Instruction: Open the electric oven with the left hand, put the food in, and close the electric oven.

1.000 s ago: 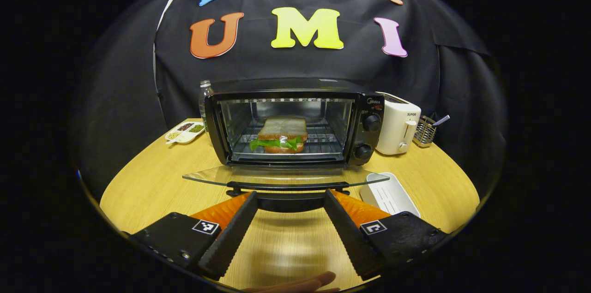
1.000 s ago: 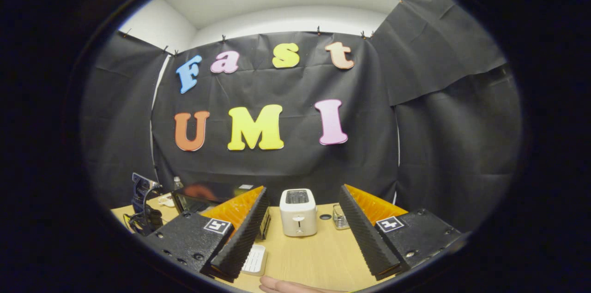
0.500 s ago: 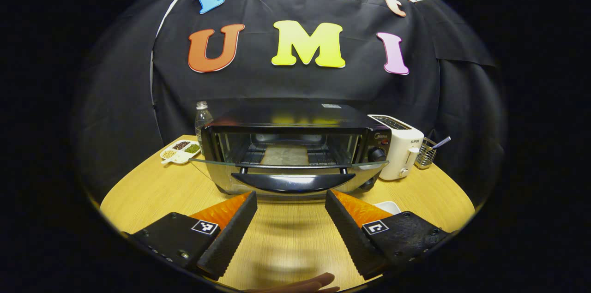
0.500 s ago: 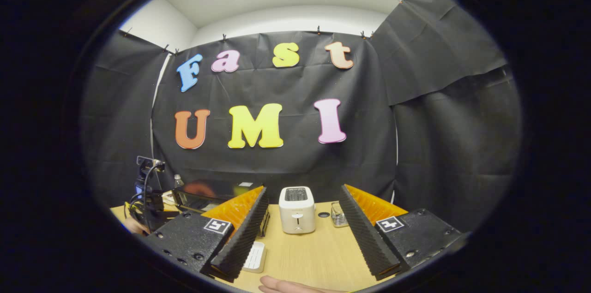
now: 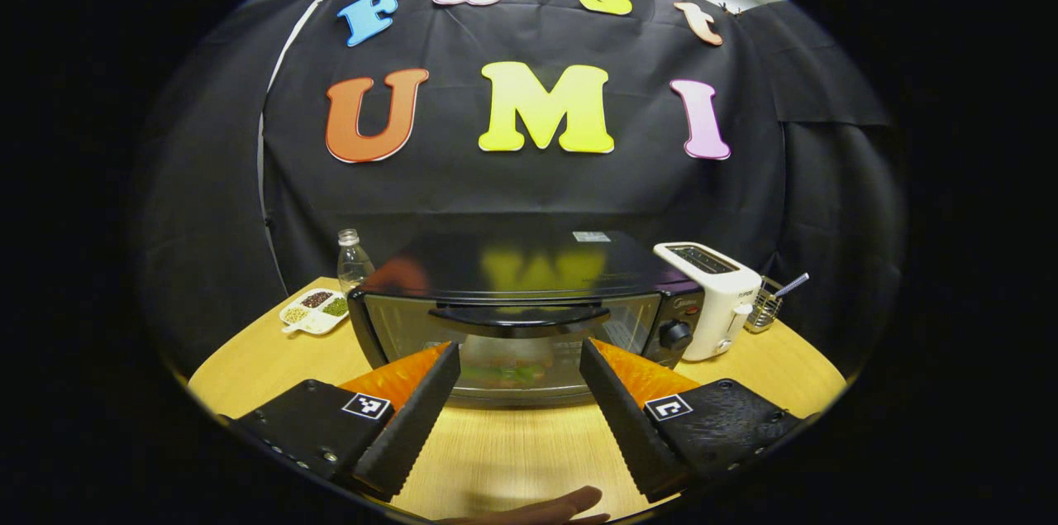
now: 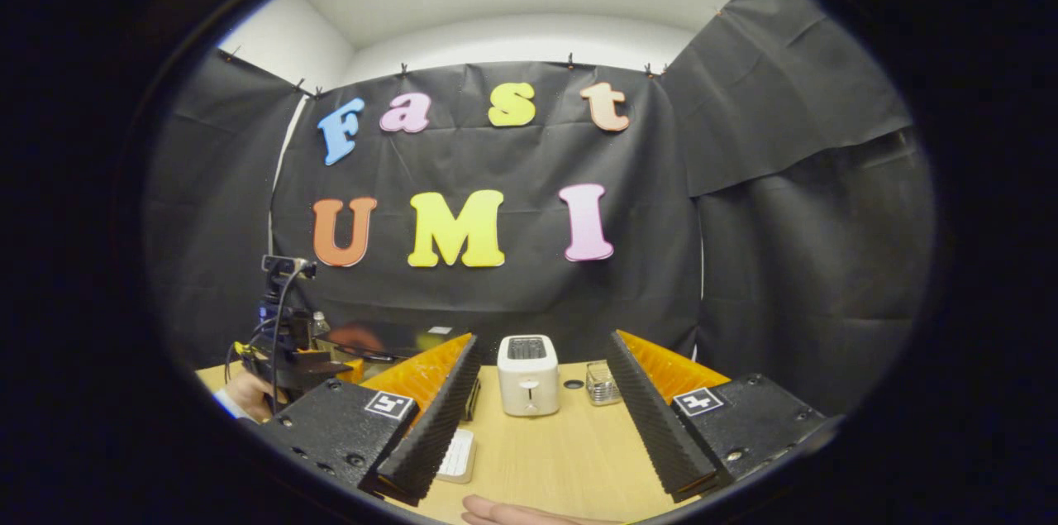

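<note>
Left gripper [image 5: 517, 360]: fingers spread apart, holding nothing, low at 6 o'clock just short of the oven [image 5: 529, 314]. Oven at centre on the table [image 5: 273, 347], door upright against its front, handle [image 5: 519, 316] at the door's top edge. Food [image 5: 506, 374] dim green behind the glass, between the fingers. Toaster [image 5: 712, 298] at 3 o'clock of the oven; bottle [image 5: 353, 260] and dish [image 5: 314, 312] at 9 o'clock.

Right gripper [image 6: 541, 355]: fingers wide apart, empty, toaster between them farther off.
</note>
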`<state>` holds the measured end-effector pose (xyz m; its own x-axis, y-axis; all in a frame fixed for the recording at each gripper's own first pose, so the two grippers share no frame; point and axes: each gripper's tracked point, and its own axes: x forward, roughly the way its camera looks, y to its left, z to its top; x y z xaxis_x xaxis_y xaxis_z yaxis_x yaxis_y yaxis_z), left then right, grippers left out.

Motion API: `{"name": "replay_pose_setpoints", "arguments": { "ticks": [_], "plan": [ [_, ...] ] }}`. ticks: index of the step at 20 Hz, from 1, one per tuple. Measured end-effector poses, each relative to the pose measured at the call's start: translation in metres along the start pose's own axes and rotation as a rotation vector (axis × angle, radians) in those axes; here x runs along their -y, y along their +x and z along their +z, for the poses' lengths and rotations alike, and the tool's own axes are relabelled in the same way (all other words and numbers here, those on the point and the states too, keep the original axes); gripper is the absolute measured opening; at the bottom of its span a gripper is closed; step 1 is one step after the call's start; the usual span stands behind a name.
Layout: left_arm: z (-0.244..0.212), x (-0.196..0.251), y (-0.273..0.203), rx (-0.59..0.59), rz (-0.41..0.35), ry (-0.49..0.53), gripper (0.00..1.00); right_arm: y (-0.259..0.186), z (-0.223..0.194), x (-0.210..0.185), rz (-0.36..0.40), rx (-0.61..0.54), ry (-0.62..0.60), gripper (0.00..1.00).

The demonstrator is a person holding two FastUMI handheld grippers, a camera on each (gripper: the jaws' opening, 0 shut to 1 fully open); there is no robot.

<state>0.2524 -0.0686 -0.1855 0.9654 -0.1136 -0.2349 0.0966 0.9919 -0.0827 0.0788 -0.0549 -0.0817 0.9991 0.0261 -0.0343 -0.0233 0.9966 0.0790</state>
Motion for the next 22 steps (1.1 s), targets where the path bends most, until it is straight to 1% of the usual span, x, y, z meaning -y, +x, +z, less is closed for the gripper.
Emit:
{"name": "replay_pose_setpoints", "arguments": {
  "ticks": [3,5,6,8,10,12,14,15,18,19,22],
  "plan": [
    [0.021,0.003,-0.036,0.060,-0.009,-0.002,0.96,-0.009,0.000,-0.002,-0.005,-0.002,-0.002,0.87],
    [0.036,-0.003,-0.063,0.104,0.011,0.012,0.96,-0.015,0.003,-0.006,-0.002,0.002,-0.003,0.87],
    [0.041,-0.003,-0.075,0.121,0.017,0.015,0.96,-0.019,0.006,-0.007,-0.003,0.007,-0.007,0.99],
    [0.049,-0.004,-0.100,0.138,0.015,0.018,0.96,-0.029,0.008,-0.008,-0.007,0.022,-0.020,0.99],
    [0.059,-0.008,-0.126,0.161,0.036,0.039,0.96,-0.038,0.010,-0.009,-0.013,0.038,-0.029,0.99],
    [0.069,-0.008,-0.152,0.198,0.052,0.063,0.96,-0.047,0.010,-0.003,-0.045,0.053,-0.042,0.99],
    [0.076,0.000,-0.178,0.233,0.037,0.065,0.96,-0.054,0.009,-0.002,-0.069,0.075,-0.043,0.99],
    [0.075,0.004,-0.190,0.236,0.025,0.066,0.95,-0.057,0.009,-0.005,-0.065,0.077,-0.033,0.99],
    [0.074,0.005,-0.225,0.264,0.039,0.058,0.96,-0.061,0.002,-0.013,-0.034,0.058,-0.003,0.99],
    [0.073,0.006,-0.234,0.274,0.035,0.046,0.97,-0.064,0.001,-0.014,-0.027,0.056,0.005,0.87],
    [0.060,0.010,-0.255,0.269,0.020,0.020,0.97,-0.071,-0.007,-0.013,-0.021,0.045,0.014,0.87]
  ]
}}
